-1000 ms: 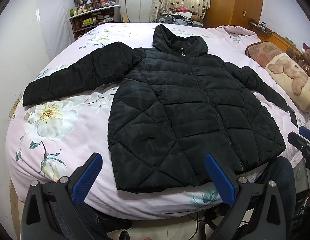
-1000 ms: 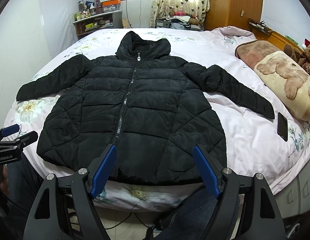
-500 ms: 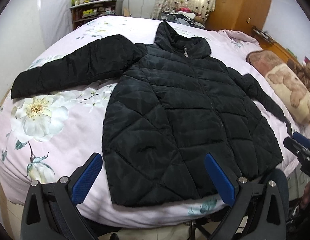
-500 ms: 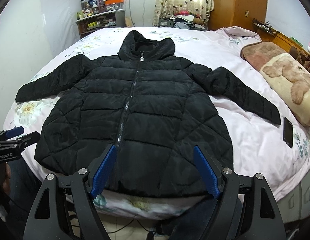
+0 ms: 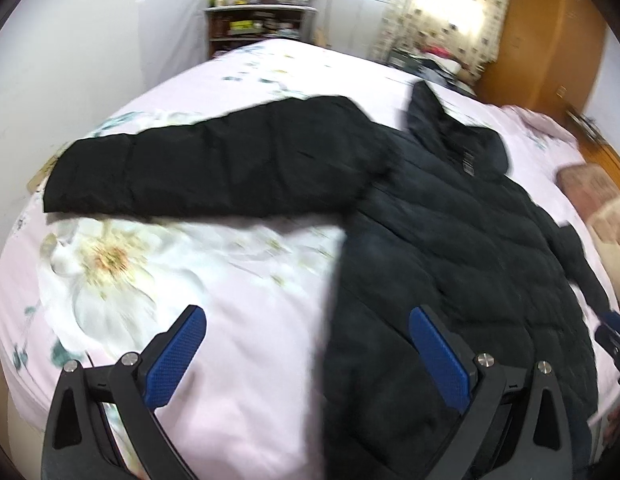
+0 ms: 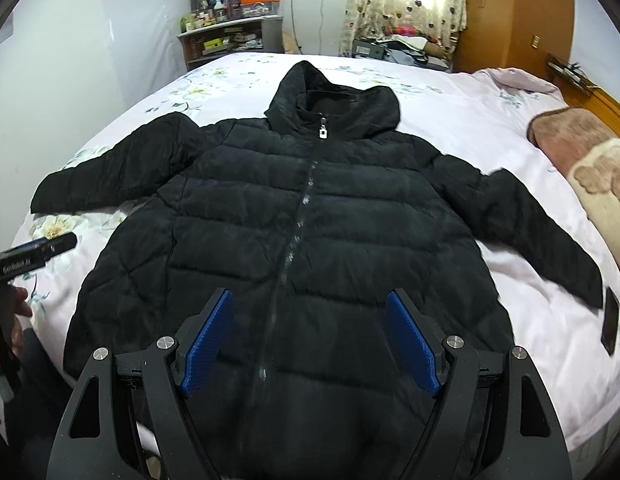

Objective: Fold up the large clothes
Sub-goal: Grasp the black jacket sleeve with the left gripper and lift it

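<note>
A black quilted hooded jacket (image 6: 310,240) lies zipped and face up on the pink floral bed (image 6: 509,128), both sleeves spread out. Its left sleeve (image 5: 214,168) stretches toward the bed's left edge. My left gripper (image 5: 310,356) is open over the bedsheet beside the jacket's left side, its right finger above the black fabric. My right gripper (image 6: 310,344) is open above the jacket's lower front, astride the zipper, holding nothing. The left gripper's tip (image 6: 34,254) shows at the left edge of the right wrist view; the left wrist view is blurred.
A dark phone (image 6: 610,322) lies on the sheet by the right cuff. A brown bear-print blanket (image 6: 589,168) sits at the bed's right side. A cluttered shelf (image 6: 230,38) and a wooden wardrobe (image 6: 517,20) stand beyond the bed. A hand (image 6: 18,312) holds the left gripper's handle.
Both grippers have moved forward over the bed. The left one has swung left toward the left sleeve; the right one has come in over the jacket's hem. Both stay open.
</note>
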Tool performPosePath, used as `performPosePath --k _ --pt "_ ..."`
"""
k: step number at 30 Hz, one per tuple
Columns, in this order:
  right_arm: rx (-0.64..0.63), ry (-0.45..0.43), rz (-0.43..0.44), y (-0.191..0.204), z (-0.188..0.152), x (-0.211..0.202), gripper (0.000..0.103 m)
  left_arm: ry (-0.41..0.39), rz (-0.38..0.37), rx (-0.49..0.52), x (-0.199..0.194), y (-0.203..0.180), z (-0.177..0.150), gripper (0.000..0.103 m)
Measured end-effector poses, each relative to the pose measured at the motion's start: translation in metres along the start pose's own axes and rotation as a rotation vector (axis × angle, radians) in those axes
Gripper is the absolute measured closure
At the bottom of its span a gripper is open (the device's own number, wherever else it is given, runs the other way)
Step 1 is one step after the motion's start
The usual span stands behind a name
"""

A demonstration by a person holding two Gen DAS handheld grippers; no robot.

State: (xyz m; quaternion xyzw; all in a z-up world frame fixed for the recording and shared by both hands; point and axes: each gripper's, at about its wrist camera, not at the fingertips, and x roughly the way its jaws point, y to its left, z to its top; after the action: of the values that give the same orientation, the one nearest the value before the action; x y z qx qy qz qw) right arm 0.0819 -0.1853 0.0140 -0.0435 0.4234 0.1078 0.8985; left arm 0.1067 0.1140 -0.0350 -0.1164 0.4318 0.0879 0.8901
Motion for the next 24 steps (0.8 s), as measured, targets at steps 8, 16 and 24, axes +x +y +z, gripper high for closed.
performPosePath --k 8,16,24 --pt "-0.071 0.016 -0.011 0.017 0.033 0.044 0.024 -0.019 0.063 -0.122 0.032 0.058 0.033 0.002" --pt "-0.092 0.047 -0.010 0.025 0.045 0.076 0.024 -0.034 0.107 -0.261 0.059 0.115 0.046 0.010" --pt "-0.079 0.081 -0.030 0.016 0.048 0.098 0.024 -0.087 0.168 -0.453 0.071 0.175 0.049 0.019"
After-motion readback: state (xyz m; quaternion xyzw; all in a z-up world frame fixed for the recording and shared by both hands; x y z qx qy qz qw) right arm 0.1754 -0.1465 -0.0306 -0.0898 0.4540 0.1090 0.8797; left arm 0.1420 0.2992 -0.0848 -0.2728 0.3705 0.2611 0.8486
